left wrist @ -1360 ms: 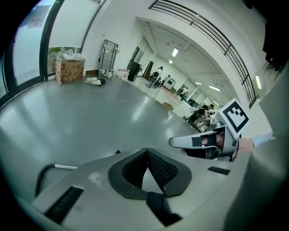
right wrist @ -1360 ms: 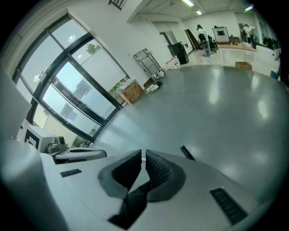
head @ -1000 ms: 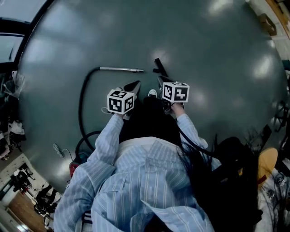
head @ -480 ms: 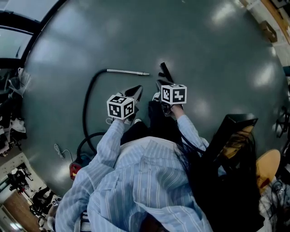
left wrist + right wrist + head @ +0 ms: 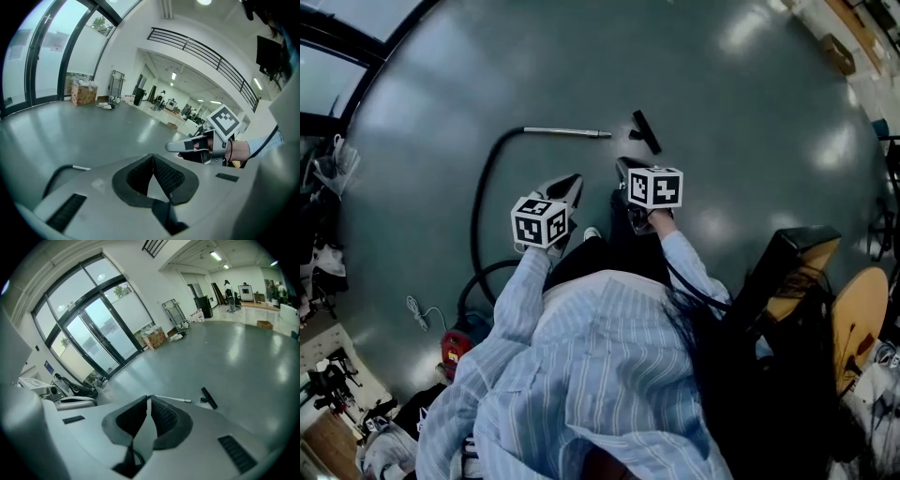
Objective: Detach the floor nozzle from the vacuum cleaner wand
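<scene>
A silver wand (image 5: 567, 132) lies on the grey floor at the end of a black hose (image 5: 481, 192). The black floor nozzle (image 5: 645, 131) lies apart from it, just right of the wand's tip. Both show again in the right gripper view, the wand (image 5: 172, 400) and the nozzle (image 5: 209, 398) beyond the jaws. My left gripper (image 5: 573, 182) hangs shut and empty, short of the wand. My right gripper (image 5: 622, 167) is also shut with nothing in it, a little short of the nozzle. The left gripper view shows its own shut jaws (image 5: 152, 157) and the right gripper (image 5: 174, 146) beside them.
The hose runs back to a red vacuum body (image 5: 454, 345) at my lower left, with a thin cable (image 5: 420, 311) near it. A black case (image 5: 787, 261) and a wooden stool (image 5: 859, 328) stand at my right. Glass doors (image 5: 96, 341) and clutter line the hall's edge.
Both grippers have drawn back from the wand and nozzle and risen a little, staying shut. The wand and nozzle lie where they were.
</scene>
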